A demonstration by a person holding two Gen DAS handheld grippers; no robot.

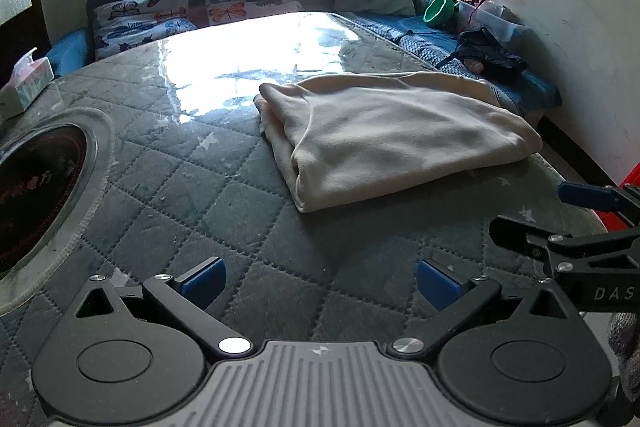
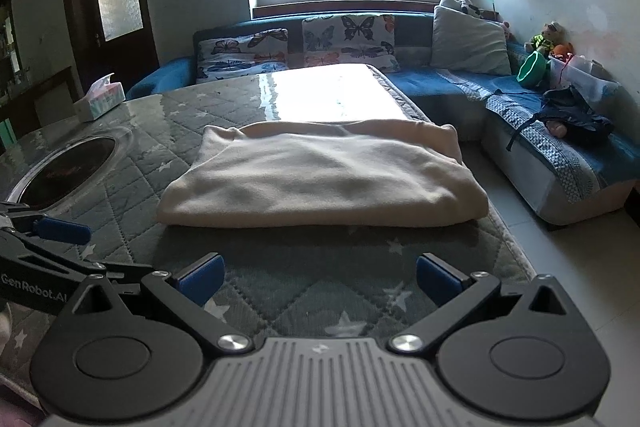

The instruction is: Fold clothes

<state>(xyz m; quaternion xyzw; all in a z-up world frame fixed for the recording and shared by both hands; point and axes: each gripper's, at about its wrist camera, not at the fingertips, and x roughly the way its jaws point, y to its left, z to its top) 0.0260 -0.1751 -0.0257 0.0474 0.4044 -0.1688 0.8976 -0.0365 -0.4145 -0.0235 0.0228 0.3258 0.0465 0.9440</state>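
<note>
A cream garment (image 1: pixel 384 135) lies folded into a thick rectangle on the quilted table cover (image 1: pixel 224 211). It also shows in the right wrist view (image 2: pixel 320 175), straight ahead. My left gripper (image 1: pixel 320 283) is open and empty, hovering over the cover short of the garment's near left corner. My right gripper (image 2: pixel 320 281) is open and empty, just short of the garment's near edge. The right gripper also shows at the right edge of the left wrist view (image 1: pixel 560 215). The left gripper's fingertip (image 2: pixel 60 229) shows at the left edge of the right wrist view.
A round dark inset (image 1: pixel 36 187) sits in the table at left. A tissue box (image 2: pixel 100 101) stands on the far left corner. A blue sofa (image 2: pixel 560 155) with butterfly cushions, a grey pillow, toys and dark clothes runs behind and to the right. The table's right edge drops to tiled floor (image 2: pixel 580 267).
</note>
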